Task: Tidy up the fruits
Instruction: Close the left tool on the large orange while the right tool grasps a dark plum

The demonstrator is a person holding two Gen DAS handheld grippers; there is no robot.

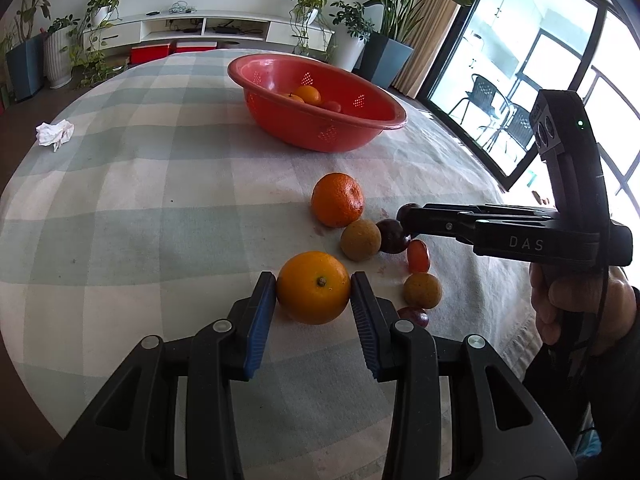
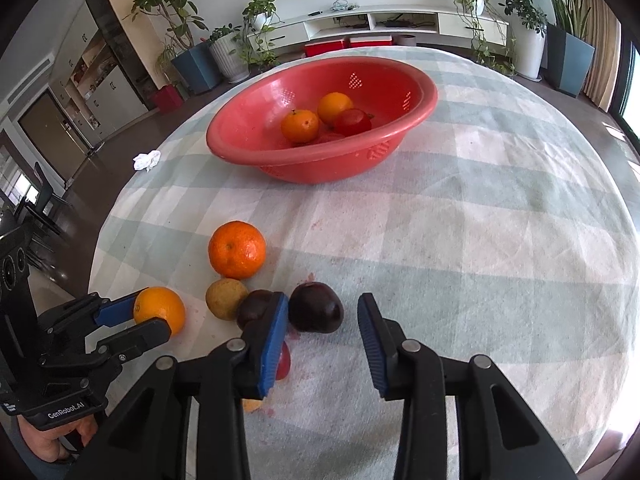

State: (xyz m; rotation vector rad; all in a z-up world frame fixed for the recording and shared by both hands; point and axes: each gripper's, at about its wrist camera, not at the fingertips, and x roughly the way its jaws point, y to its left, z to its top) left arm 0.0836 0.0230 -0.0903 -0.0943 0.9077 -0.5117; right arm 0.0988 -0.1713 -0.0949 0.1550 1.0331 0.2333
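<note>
Left gripper (image 1: 313, 300): pads clamped on an orange (image 1: 313, 287), on the cloth
Right gripper (image 2: 323, 334): jaws apart around a dark plum (image 2: 316, 307), not pressing it
Red basket (image 2: 256, 120): 12 o'clock, holding oranges
Loose fruit: clustered between grippers

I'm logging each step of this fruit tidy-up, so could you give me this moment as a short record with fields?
surface: table with checked cloth
container: red colander bowl, already holding a few fruits
left claw: shut on the yellow orange
right claw: open, dark plum between its pads, right pad clear of it
loose fruit: mandarin, brown round fruit, second dark plum, a few smaller ones nearby
other: crumpled white tissue near the table edge
</note>
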